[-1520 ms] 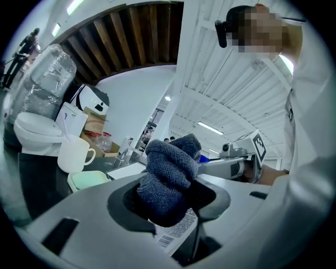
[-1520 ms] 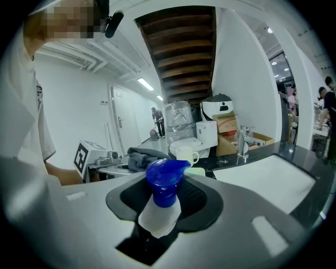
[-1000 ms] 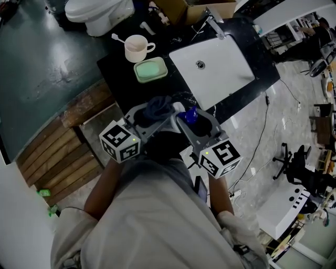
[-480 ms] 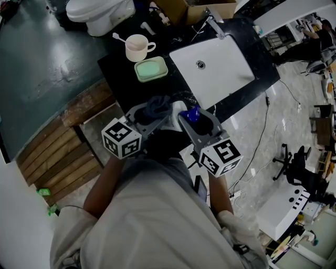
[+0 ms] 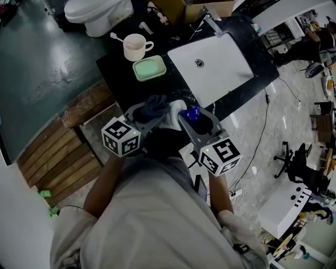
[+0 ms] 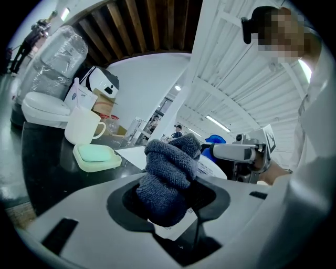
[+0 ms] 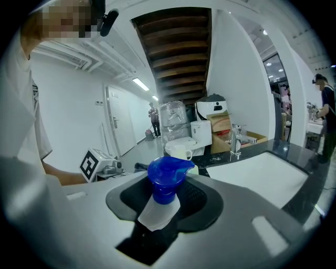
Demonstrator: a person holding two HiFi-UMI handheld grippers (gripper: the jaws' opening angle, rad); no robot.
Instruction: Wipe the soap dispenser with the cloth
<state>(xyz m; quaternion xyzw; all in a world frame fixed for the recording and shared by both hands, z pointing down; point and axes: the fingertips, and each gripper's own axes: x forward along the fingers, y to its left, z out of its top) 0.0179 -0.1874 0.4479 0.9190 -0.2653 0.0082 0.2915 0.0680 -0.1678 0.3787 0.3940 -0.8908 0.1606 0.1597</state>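
The soap dispenser (image 5: 178, 112), a white bottle with a blue pump head (image 7: 165, 175), is held upright in front of the person's chest, above the black counter's near edge. My right gripper (image 7: 163, 204) is shut on the bottle's white body (image 7: 156, 211). My left gripper (image 6: 169, 195) is shut on a bunched dark grey cloth (image 6: 169, 173). In the head view the cloth (image 5: 154, 106) presses against the bottle's left side. From the left gripper view the labelled bottle (image 6: 211, 170) shows just behind the cloth, with the right gripper (image 6: 239, 153) beyond it.
On the black counter (image 5: 118, 79) stand a white cup (image 5: 135, 47) and a green soap dish (image 5: 149, 68). A white sink basin (image 5: 218, 65) with a faucet (image 5: 212, 23) lies to the right. A toilet (image 5: 97, 11) sits behind, wooden planks (image 5: 58, 157) at left.
My left gripper has slid the cloth a little down the bottle's side, and more white bottle shows above it. The right gripper and dispenser have stayed still.
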